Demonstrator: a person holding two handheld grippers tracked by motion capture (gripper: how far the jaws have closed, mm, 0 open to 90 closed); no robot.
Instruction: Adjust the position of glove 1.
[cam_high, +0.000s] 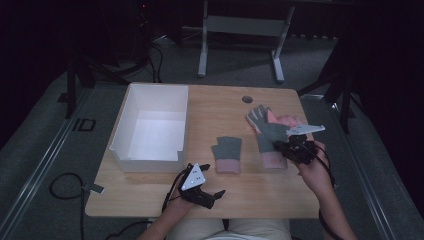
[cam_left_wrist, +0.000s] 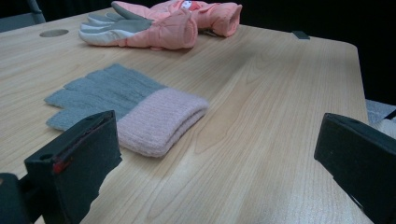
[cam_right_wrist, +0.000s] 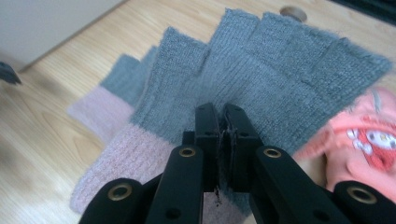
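Right gripper (cam_high: 289, 147) pinched tight on a grey knitted glove with pink cuff (cam_high: 270, 140), held above the wooden table (cam_high: 260, 192) beside a pink padded mitten (cam_high: 287, 121) (left gripper (cam_high: 212, 196), jaws apart, near the matching glove (cam_high: 227, 154)).

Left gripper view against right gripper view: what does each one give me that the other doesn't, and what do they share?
Left gripper view: the left claw, jaws wide apart with nothing between them, low over the table.

Right gripper view: the right claw shut on a second knit glove, grey with a pink cuff, and a wall of the white box at upper left.

Both: the wooden table, the knit glove lying flat, the pink padded gloves and the round hole in the tabletop.
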